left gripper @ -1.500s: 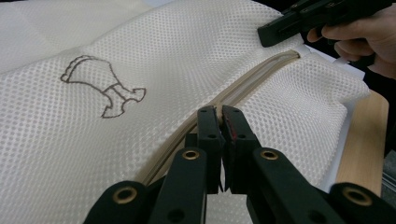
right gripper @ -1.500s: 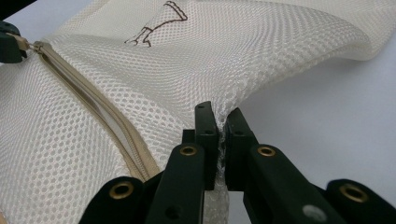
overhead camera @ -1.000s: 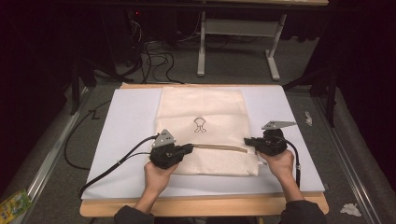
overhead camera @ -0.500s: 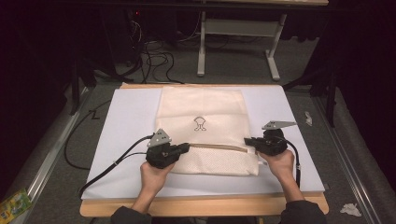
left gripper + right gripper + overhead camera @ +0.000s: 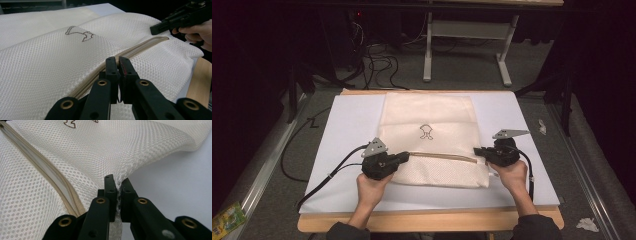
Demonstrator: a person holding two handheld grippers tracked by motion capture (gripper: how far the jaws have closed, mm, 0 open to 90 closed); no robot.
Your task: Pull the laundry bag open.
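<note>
A cream mesh bag with a small dark emblem lies flat on a white mat. A tan zipper runs across its near part. My left gripper is at the zipper's left end. In the left gripper view its jaws are shut on the zipper; what sits between them is hidden. My right gripper is at the bag's right edge, its jaws shut on a pinched fold of mesh, beside the zipper.
The mat lies on a wooden table whose front edge is close to the person's forearms. A black cable trails left from the left gripper. Beyond the table stand a grey table frame and floor cables.
My left gripper has slid a little to the left along the zipper line. The right gripper and the bag's right edge have stayed in place.
</note>
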